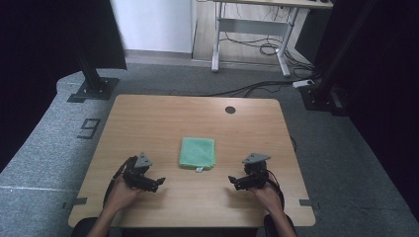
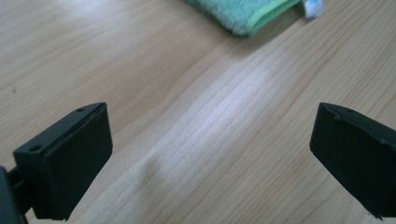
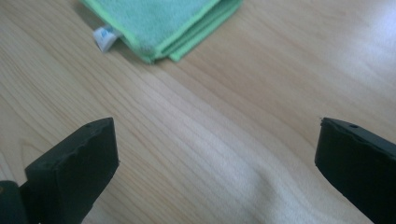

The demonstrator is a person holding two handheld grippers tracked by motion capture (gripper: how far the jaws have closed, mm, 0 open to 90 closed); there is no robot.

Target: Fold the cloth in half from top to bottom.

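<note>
Both jaws gape empty, left gripper [image 1: 157,182] and right gripper [image 1: 232,181]; the cloth [image 1: 197,152] lies ahead between them, so approach its near corners low along the worktop [image 1: 148,118].

Dim overhead light, soft glare on wood, dark edges, slight blur

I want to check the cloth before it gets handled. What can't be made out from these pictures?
- Cloth, left gripper view: cut off by the top edge.
- Cloth's far part, right gripper view: cut off by the top edge.
- Tag print: too small and blurred.
- Number of folded layers: too small in the high view.
</note>
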